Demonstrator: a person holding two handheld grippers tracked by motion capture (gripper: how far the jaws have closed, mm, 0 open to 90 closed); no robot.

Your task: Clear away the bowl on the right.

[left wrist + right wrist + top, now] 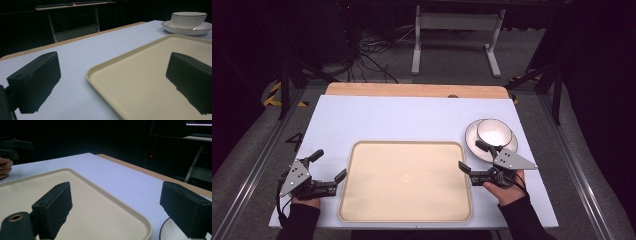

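Observation:
A beige tray (362,200) lies empty at the table's front centre. A white bowl (493,131) sits on a white plate (472,137) to the right of the tray. My left gripper (330,164) is open at the tray's left rim, one jaw over the white table, the other over the tray (105,75). In the left gripper view the left gripper (112,82) holds nothing, and the bowl (188,20) stands far off. My right gripper (471,155) is open between the tray's right rim and the plate. In the right gripper view the right gripper (120,210) is empty, straddling the tray rim (117,200) and the plate's edge (170,230).
The white table top (412,120) has a wooden strip (412,90) along its far edge. Beyond it stand a white desk frame (457,30) and cables on a dark floor. In the right gripper view the other hand (5,167) shows at the far left.

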